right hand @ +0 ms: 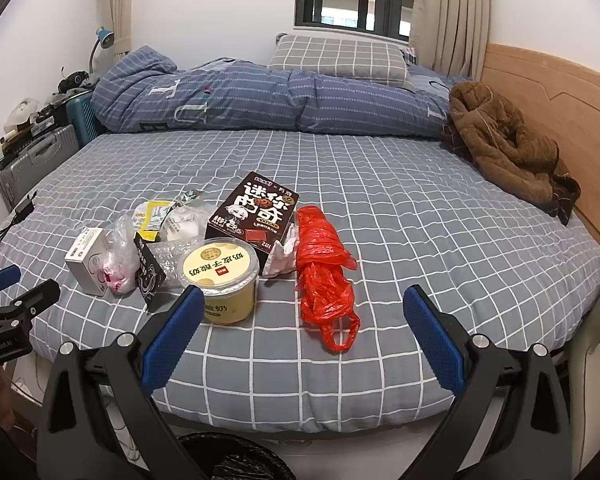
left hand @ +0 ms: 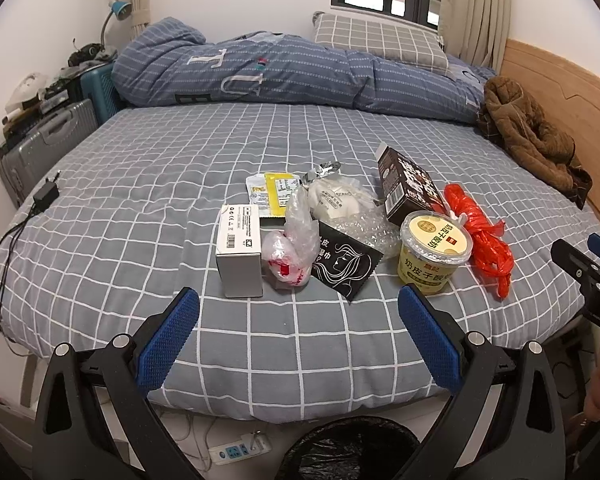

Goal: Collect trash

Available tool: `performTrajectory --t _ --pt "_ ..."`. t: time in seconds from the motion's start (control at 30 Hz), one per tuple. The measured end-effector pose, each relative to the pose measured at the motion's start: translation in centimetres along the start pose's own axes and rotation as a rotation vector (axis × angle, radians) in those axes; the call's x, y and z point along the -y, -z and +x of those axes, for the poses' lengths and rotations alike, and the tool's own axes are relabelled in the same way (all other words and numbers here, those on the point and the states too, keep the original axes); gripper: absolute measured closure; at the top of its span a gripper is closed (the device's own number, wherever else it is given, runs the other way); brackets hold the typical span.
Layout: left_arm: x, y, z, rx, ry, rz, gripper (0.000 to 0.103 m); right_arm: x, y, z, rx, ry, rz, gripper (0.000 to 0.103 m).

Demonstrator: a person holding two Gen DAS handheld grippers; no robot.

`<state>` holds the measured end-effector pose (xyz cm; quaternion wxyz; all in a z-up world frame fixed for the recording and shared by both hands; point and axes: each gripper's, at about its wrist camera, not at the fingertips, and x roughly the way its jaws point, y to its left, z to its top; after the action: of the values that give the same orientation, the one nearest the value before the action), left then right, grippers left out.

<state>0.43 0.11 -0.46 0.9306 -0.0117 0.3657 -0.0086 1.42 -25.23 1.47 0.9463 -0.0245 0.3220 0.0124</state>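
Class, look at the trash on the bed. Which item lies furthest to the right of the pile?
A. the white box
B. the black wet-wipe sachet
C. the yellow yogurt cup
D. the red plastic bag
D: the red plastic bag lies right of the yellow yogurt cup and every other item.

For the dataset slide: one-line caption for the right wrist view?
Open right tongs above the bed, facing a red plastic bag, yogurt cup and other trash.
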Motion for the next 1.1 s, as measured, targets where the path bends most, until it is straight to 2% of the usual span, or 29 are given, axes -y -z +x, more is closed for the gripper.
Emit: performTrajectory --t 1.1 --pt "-0.30 -0.20 -0.49 0.008 -0.005 -0.009 0.006 -0.20 -0.20 -0.50 0.005 -0.014 0.001 0.008"
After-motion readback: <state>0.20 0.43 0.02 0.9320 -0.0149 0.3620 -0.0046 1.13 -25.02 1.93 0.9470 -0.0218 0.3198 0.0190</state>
